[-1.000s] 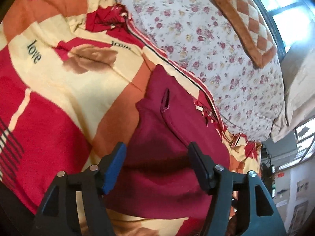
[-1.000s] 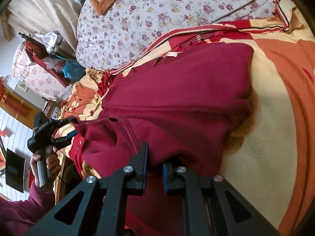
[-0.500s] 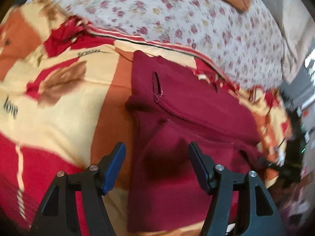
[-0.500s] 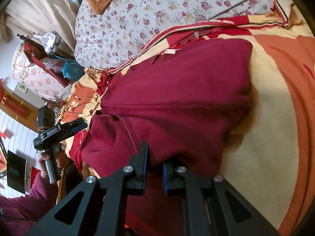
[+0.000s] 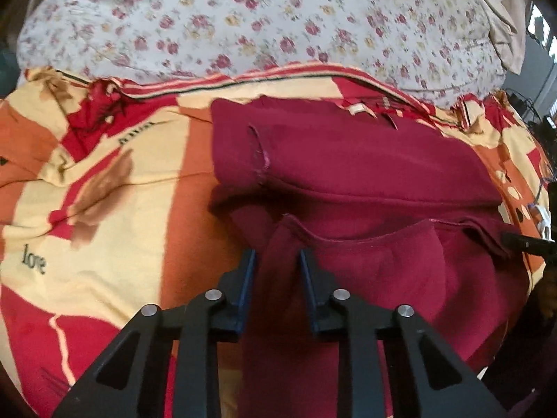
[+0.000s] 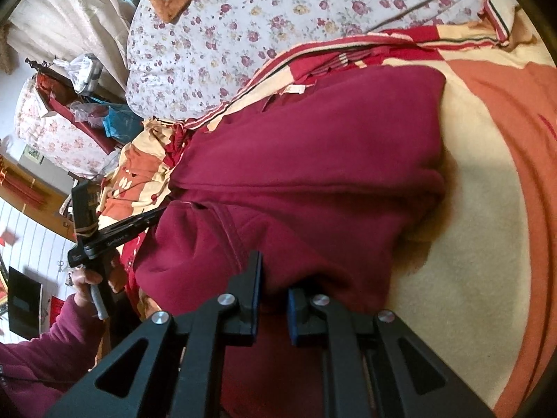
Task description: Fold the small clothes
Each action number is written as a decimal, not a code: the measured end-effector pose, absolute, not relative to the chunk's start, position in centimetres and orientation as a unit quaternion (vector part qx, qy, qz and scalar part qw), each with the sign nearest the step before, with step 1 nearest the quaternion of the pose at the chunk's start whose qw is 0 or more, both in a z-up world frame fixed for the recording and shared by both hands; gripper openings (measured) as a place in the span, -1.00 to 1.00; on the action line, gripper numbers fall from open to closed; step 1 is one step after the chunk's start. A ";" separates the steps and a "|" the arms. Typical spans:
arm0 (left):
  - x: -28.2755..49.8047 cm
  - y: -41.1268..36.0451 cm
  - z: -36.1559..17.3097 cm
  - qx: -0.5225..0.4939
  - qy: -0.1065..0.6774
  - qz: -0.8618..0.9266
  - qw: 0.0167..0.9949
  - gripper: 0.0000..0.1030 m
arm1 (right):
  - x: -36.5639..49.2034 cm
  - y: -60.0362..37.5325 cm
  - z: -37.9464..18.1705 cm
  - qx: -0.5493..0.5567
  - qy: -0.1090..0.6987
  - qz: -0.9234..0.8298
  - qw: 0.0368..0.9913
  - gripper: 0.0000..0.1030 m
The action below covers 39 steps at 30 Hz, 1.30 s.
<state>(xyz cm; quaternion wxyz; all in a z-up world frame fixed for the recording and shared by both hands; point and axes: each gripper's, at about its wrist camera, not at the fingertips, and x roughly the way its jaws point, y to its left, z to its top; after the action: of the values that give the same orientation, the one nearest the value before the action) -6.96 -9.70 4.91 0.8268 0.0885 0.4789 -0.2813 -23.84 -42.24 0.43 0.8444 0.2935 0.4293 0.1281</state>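
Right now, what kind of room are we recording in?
Most likely a bedroom in a home. The maroon garment lies on a bed spread with a red, orange and cream blanket, a floral quilt bunched behind it, and a curtain hangs beside the bed.

"love" (black) on blanket

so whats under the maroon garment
The maroon garment lies on a red, orange and cream blanket, which shows all round it. Whatever sits directly beneath the cloth is covered; the floral bedding lies beyond it.
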 end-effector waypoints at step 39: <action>-6.4 -11.7 3.6 0.098 0.486 -0.296 0.816 -0.75 | -24.5 -42.2 0.3 0.313 0.431 0.118 0.838 -0.75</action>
<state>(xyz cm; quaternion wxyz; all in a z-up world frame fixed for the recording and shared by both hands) -6.44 -11.75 3.61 0.8164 0.0977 0.4863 -0.2959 -24.54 -42.24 0.25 0.8380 0.3133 0.4308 0.1182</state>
